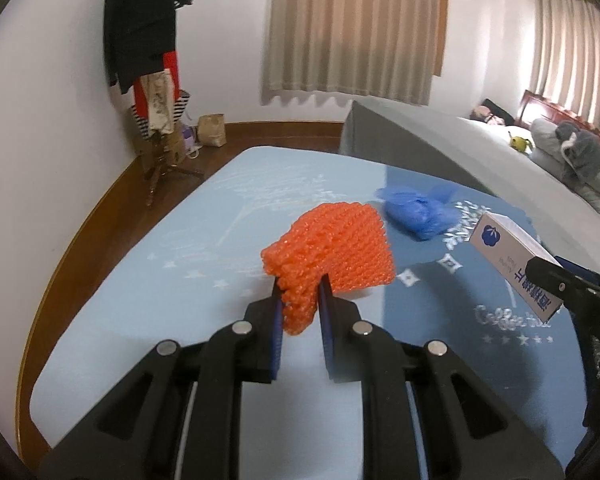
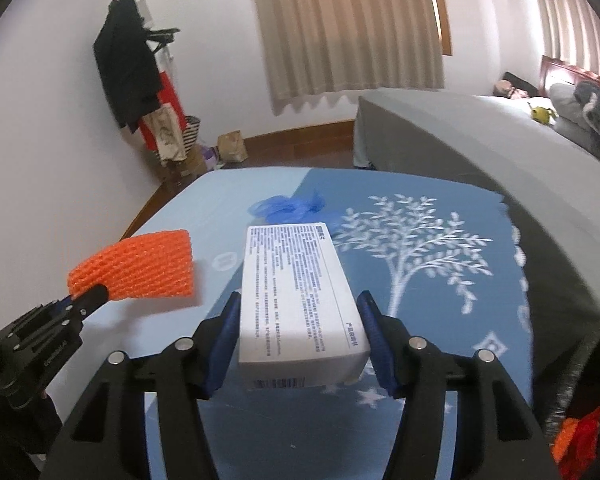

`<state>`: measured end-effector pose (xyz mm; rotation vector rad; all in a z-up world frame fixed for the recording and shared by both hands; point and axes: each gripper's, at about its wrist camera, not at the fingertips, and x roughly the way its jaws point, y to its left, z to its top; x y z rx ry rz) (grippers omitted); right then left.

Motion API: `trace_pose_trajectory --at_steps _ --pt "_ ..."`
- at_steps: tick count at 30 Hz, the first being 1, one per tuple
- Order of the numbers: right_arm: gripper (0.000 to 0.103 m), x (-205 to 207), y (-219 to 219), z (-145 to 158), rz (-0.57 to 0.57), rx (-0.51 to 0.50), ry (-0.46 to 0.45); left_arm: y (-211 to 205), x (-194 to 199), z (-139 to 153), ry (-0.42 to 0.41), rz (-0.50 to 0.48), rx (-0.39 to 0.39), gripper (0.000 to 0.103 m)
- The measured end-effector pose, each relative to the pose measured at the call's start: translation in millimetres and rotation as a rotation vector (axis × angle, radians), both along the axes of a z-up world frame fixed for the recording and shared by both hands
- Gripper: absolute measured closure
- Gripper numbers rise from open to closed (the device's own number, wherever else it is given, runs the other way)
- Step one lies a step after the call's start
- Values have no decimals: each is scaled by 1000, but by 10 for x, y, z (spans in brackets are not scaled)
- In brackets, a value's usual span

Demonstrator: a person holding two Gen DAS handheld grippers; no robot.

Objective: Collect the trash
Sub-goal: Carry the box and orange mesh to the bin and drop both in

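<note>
My left gripper [image 1: 302, 286] is shut on an orange foam net [image 1: 332, 248] and holds it up above the blue tablecloth [image 1: 160, 288]. The right wrist view shows that net [image 2: 140, 268] at the left, with the left gripper [image 2: 90, 300] below it. My right gripper [image 2: 300, 304] is shut on a white printed box [image 2: 296, 292], with the blue pads pressed on both long sides. In the left wrist view the box [image 1: 508, 252] is at the right edge, clamped by the right gripper [image 1: 548, 276]. A crumpled blue plastic bag [image 1: 416, 210] [image 2: 288, 204] lies on the cloth beyond both.
A grey-covered bed [image 2: 480, 140] with soft toys runs along the right, close to the table [image 2: 440, 320]. A coat stand [image 1: 148, 60] and a paper bag [image 1: 212, 130] stand on the wooden floor by the far wall. Something orange-red [image 2: 576, 436] shows at the right wrist view's lower right.
</note>
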<state>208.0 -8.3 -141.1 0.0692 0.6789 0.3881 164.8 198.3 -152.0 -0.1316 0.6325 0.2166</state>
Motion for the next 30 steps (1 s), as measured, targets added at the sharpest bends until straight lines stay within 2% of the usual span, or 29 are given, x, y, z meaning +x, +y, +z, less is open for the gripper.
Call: trace_pose_trajectory --at_steps 17,30 --pt "46 -293 -874 258 -141 13 -52 -851 63 191 -34 -165 1 88" --pt "46 -704 -1807 409 -304 8 -86 -1857 -13 303 -63 -377 -16 88"
